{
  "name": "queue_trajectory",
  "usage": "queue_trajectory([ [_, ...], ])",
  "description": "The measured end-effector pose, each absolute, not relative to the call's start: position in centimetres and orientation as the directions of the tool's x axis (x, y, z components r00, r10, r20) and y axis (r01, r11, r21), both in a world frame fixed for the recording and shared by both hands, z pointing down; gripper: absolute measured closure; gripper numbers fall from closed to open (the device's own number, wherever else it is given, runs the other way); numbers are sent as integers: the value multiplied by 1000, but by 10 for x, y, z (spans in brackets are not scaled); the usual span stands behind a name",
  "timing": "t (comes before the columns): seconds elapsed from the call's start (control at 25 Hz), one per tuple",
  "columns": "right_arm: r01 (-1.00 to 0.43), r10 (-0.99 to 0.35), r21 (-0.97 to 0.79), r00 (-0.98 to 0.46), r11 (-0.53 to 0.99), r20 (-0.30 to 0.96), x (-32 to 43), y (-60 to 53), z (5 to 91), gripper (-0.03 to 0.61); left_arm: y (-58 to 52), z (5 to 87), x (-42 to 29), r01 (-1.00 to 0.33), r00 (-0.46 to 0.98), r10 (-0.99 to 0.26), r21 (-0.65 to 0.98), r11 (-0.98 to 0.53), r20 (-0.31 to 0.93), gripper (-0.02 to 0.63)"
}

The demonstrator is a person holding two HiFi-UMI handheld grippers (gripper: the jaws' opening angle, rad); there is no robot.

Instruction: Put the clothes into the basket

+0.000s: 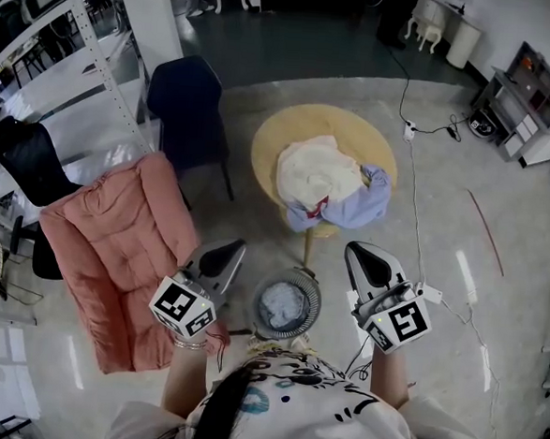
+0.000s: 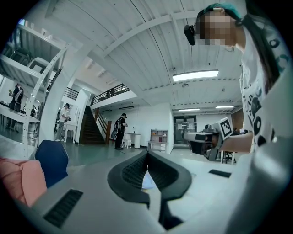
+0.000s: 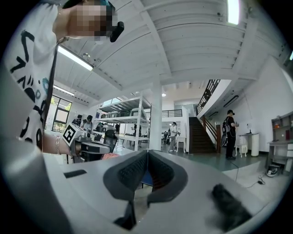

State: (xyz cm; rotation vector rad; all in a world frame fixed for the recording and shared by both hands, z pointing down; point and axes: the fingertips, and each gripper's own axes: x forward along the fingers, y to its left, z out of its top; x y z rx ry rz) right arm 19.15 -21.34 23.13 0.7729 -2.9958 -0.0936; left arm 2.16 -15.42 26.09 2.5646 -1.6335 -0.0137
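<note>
A pile of clothes lies on the round wooden table (image 1: 271, 143): a cream garment (image 1: 318, 173) on top, a light blue shirt (image 1: 365, 203) at its right, and a bit of red cloth (image 1: 315, 207). Nearer me, on the floor, stands a round mesh basket (image 1: 313, 290) with a pale blue-grey garment (image 1: 283, 305) inside. My left gripper (image 1: 229, 251) (image 2: 147, 155) hovers left of the basket, shut and holding nothing. On the basket's right, my right gripper (image 1: 362, 253) (image 3: 147, 155) is also shut and empty. Both point level toward the table.
A pink cushioned chair (image 1: 123, 241) stands close at my left, with a dark blue chair (image 1: 187, 105) behind it and a black chair (image 1: 26, 159) further left. A cable (image 1: 414, 177) runs over the floor right of the table. Metal shelving (image 1: 73, 21) stands at the far left.
</note>
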Motion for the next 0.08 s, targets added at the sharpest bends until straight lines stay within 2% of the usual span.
queue_trajectory([
  [0.08,-483,-486,69,-874,873,30,193,-214,232,548,-155,262,24,-902,428,-903,92,-423,48,598],
])
